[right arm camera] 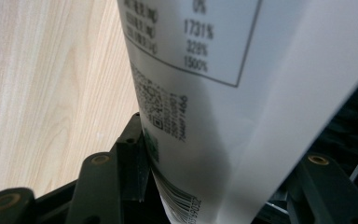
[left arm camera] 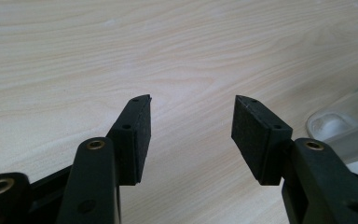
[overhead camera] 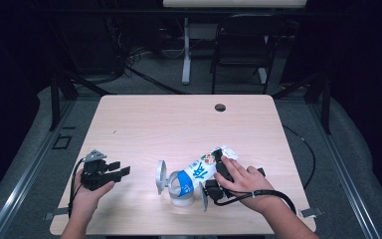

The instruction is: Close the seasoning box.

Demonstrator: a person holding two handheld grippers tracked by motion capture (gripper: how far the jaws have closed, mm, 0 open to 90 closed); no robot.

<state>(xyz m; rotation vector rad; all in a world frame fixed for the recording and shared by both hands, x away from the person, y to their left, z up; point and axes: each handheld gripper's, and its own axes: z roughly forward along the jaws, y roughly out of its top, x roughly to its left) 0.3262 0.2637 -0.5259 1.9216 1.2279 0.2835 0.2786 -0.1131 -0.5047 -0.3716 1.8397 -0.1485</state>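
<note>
1. My right gripper (overhead camera: 218,172) clamps the carton (overhead camera: 205,168), which tilts over the jar (overhead camera: 181,191) near the table's (overhead camera: 179,124) front edge; its lid (overhead camera: 161,177) stands just left.
2. My left gripper (overhead camera: 122,172) rests well apart, jaws open and empty.
3. I judge pouring is in hand; next I'd tip the carton further, keeping its mouth over the jar.

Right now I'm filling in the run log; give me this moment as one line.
right hand-held gripper: shut on carton | carton: tilted over glass | left hand-held gripper: open, empty, over table
</note>
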